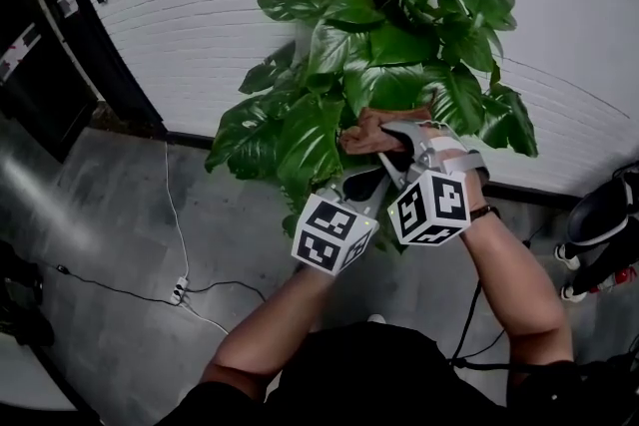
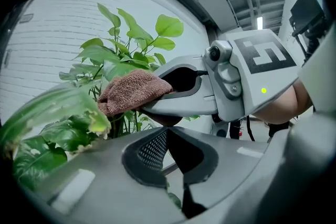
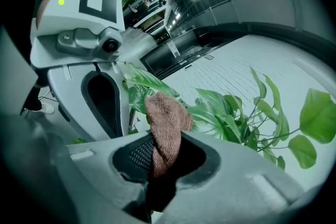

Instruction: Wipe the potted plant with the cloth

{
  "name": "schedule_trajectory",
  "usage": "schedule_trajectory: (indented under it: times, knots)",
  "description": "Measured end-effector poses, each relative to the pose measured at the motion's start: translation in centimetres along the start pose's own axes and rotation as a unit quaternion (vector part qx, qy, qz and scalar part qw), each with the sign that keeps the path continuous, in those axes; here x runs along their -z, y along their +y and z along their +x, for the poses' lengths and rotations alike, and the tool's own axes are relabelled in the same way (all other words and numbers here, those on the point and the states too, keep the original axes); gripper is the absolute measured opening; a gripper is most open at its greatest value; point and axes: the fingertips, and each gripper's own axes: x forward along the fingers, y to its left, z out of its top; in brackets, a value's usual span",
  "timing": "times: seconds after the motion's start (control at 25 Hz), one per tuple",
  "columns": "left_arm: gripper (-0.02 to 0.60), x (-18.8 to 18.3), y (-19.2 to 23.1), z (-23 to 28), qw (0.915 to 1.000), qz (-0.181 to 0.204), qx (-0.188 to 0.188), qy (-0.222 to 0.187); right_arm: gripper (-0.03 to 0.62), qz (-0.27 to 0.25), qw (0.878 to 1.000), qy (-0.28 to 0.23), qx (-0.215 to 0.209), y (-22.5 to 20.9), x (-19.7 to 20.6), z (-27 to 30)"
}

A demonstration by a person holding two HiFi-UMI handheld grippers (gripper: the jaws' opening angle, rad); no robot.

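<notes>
At the left of the head view, a white cable (image 1: 172, 205) runs over the grey floor to a power strip (image 1: 180, 291), well apart from the work. Toward the middle, the potted plant (image 1: 384, 45) stands against the white brick wall (image 1: 190, 5); its pot is hidden under the leaves. Just below the foliage, the left gripper (image 1: 361, 181) has its jaws pressed together, and its own view shows nothing between them. Beside it, a little to the right, the right gripper (image 1: 401, 140) pinches the brown cloth (image 1: 371, 130). The cloth sticks out of the jaws in among the middle leaves; I cannot tell if it already touches one. I judge that the step in hand is to wipe a leaf there. To do it well, the cloth should slide from stem to tip with light pressure. The left gripper could support the leaf from below, so that it does not bend or tear. The pinch should be firm, because only part of the cloth is held.
</notes>
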Motion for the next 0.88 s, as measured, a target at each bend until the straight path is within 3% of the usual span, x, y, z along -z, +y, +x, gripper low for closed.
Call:
schedule_trajectory:
  times: [0.4,0.64,0.76,0.84,0.88]
  knots:
    - [0.017,4.9,-1.2,-3.7,0.9982,-0.015,0.039,0.044,0.069,0.068,0.998,0.009,-0.014,3.4,-0.4,-1.1]
    - [0.017,7.1,-0.1,-7.9,0.9964,-0.013,0.053,0.065,0.069,0.152,0.988,0.012,-0.012,5.8,-2.0,-2.4]
    - [0.017,7.6,1.0,-10.1,0.9957,-0.018,0.059,0.070,0.069,0.245,0.969,-0.008,-0.012,7.2,-2.7,-3.2]
    - [0.017,8.1,1.6,-11.7,0.9942,-0.031,0.068,0.078,0.069,0.343,0.939,-0.030,-0.014,8.3,-3.1,-4.1]
    - [0.017,8.4,1.9,-12.4,0.9935,-0.037,0.072,0.081,0.069,0.399,0.916,-0.040,-0.012,8.9,-3.1,-4.6]
